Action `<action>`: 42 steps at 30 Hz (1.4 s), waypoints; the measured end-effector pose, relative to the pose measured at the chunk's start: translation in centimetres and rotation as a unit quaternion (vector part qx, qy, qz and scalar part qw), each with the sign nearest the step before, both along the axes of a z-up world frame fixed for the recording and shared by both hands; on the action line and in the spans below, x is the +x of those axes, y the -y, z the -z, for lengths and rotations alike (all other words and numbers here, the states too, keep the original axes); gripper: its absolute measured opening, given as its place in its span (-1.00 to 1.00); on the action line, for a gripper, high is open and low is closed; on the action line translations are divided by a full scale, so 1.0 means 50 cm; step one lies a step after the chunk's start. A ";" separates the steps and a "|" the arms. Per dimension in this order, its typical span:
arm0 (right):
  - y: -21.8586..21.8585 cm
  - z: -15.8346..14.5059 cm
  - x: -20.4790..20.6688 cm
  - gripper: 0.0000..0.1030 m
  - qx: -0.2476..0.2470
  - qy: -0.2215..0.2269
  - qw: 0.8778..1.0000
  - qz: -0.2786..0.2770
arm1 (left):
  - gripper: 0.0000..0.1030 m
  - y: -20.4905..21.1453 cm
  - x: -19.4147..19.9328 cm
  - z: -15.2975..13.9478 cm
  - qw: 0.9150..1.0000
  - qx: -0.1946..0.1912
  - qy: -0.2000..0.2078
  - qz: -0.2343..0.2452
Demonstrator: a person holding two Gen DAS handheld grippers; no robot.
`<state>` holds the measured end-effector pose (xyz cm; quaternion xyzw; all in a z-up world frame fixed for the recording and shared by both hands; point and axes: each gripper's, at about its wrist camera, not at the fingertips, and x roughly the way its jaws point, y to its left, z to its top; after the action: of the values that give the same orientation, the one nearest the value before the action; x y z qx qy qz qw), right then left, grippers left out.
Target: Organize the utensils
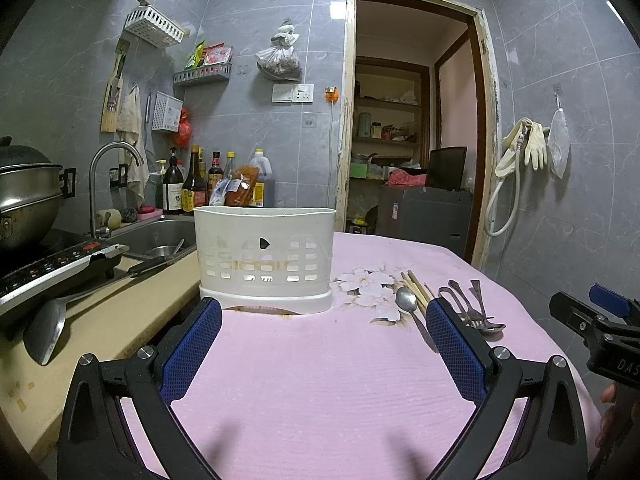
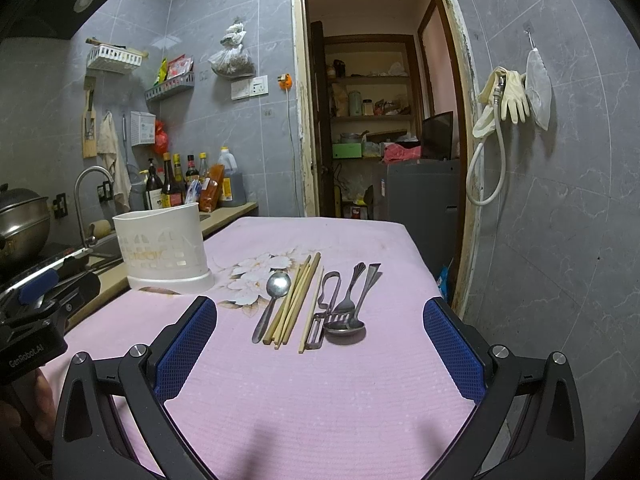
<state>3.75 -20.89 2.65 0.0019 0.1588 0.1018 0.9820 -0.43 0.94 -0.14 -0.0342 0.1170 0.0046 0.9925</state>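
A white slotted utensil holder point(image 1: 265, 258) stands on the pink tablecloth point(image 1: 320, 380), straight ahead of my open, empty left gripper point(image 1: 324, 320). It also shows at the left in the right wrist view point(image 2: 162, 246). On the cloth lie a spoon point(image 2: 274, 298), several wooden chopsticks point(image 2: 296, 304), a peeler point(image 2: 326, 308), a fork point(image 2: 348, 296) and a second spoon point(image 2: 348, 322). My right gripper point(image 2: 320, 320) is open and empty, just short of them. In the left wrist view the utensils point(image 1: 440, 300) lie to the right.
A counter at the left carries a sink point(image 1: 156, 236), a tap point(image 1: 108, 184), sauce bottles point(image 1: 200, 184), an induction cooker point(image 1: 52, 268) with a pot point(image 1: 28, 192) and a ladle point(image 1: 48, 328). A doorway point(image 2: 380, 120) opens behind the table.
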 end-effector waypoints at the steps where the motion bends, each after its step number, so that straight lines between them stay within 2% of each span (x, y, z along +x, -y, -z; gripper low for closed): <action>1: 0.000 0.000 0.000 1.00 0.000 0.000 1.000 0.000 | 0.94 -0.002 -0.001 0.001 1.000 0.000 0.000 0.000; 21: -0.002 0.001 0.001 1.00 -0.001 -0.001 1.000 0.000 | 0.94 -0.001 0.001 0.006 1.000 0.001 -0.002 -0.001; 28: -0.003 0.001 -0.001 1.00 -0.003 0.013 1.000 0.002 | 0.94 -0.001 0.010 0.005 1.000 0.008 0.003 -0.012; 35: 0.017 -0.026 0.025 1.00 -0.018 0.049 0.999 -0.001 | 0.94 0.010 0.046 -0.034 0.999 0.028 0.020 -0.003; 38: 0.025 -0.039 0.045 1.00 -0.031 0.059 0.998 -0.007 | 0.94 0.018 0.078 -0.052 0.999 0.050 0.011 0.010; 42: 0.049 -0.055 0.088 1.00 -0.040 0.061 0.997 -0.013 | 0.94 0.022 0.128 -0.066 0.998 0.049 -0.017 0.043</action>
<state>8.15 -23.32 5.40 -0.0457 0.1022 0.1083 0.9878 5.95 -0.15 3.16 0.0197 0.1345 -0.0322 0.9902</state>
